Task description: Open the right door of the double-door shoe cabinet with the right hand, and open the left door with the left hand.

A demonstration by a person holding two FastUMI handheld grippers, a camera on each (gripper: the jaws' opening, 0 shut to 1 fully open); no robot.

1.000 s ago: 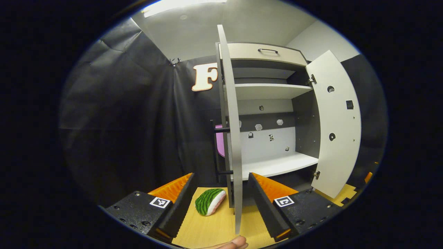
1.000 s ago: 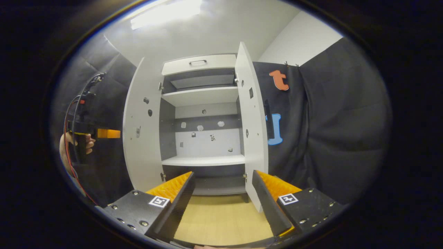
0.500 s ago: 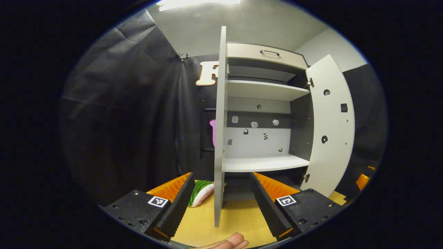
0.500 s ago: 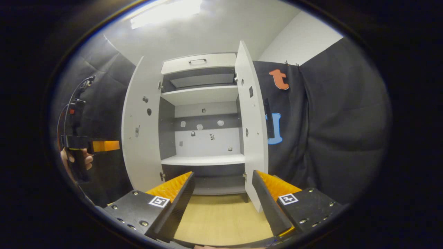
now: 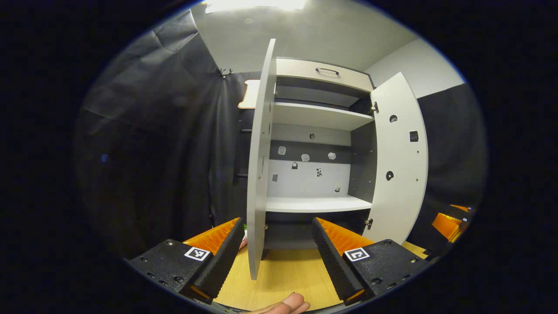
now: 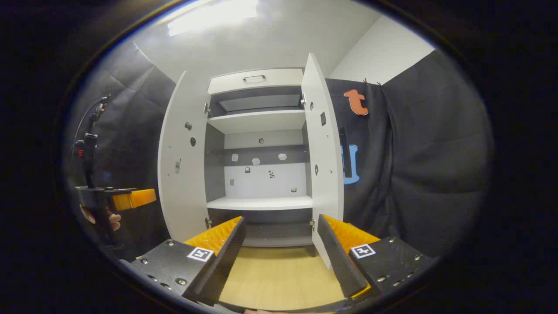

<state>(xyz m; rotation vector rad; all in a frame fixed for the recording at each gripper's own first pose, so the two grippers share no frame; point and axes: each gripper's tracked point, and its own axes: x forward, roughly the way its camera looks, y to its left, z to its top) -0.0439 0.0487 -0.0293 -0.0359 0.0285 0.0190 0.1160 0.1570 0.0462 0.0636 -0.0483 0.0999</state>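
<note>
Open shoe cabinet (image 6: 261,174) stands beyond right tongs (image 6: 279,257)

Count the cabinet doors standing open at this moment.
2. The left door is swung out at the cabinet's left side, edge-on in the left gripper view; the right door is swung out at its right. The drawer above stays shut.

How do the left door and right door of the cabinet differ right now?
In the left gripper view, the left door shows nearly edge-on, a thin strip, while the right door turns its broad inner face to the camera. The left door's lower edge sits between the left hand-held gripper's open fingers; the right door stands off to the side. Both are swung open, pale, and neither is gripped.
</note>
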